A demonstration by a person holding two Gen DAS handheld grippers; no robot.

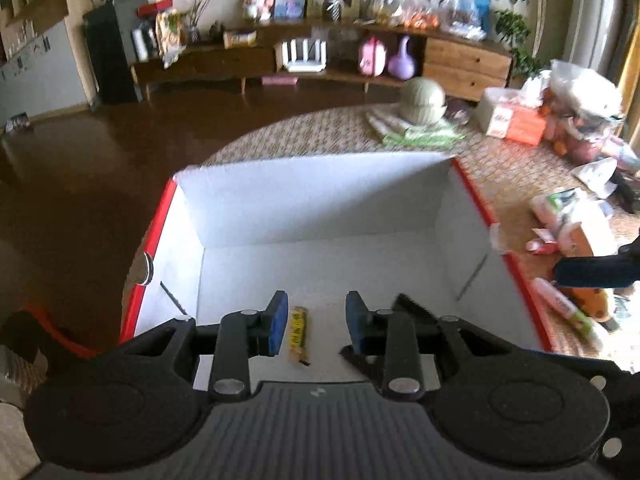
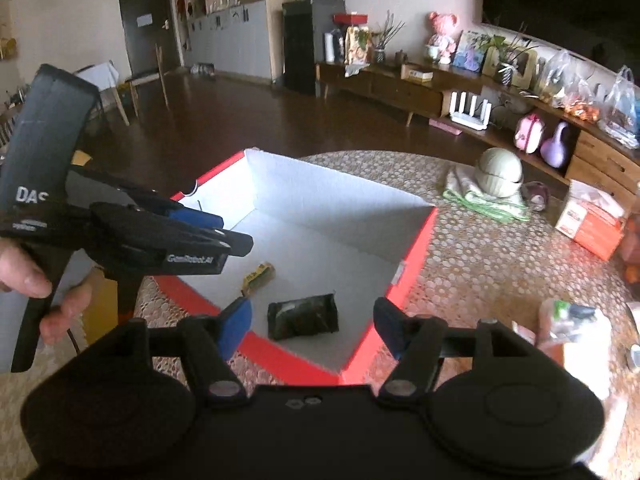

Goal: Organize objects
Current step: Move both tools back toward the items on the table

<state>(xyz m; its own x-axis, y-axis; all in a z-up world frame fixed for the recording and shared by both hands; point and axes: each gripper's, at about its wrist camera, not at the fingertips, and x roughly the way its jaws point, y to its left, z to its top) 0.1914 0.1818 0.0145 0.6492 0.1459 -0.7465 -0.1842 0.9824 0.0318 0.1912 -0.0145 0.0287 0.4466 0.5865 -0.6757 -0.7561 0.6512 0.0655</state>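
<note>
Both tongs gaping: left tongs (image 1: 317,322) over box (image 1: 312,200), right tongs (image 2: 312,330) alongside.

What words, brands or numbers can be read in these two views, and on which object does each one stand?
"DAS", cut off at the edge: on the upright black body of the left gripper, right wrist view.
"GenRobot.AI": on the side of that gripper's near finger.
Yellow packet in the red and white box: dark print, too blurred to read.
Orange carton on the table: white label, unreadable.
</note>
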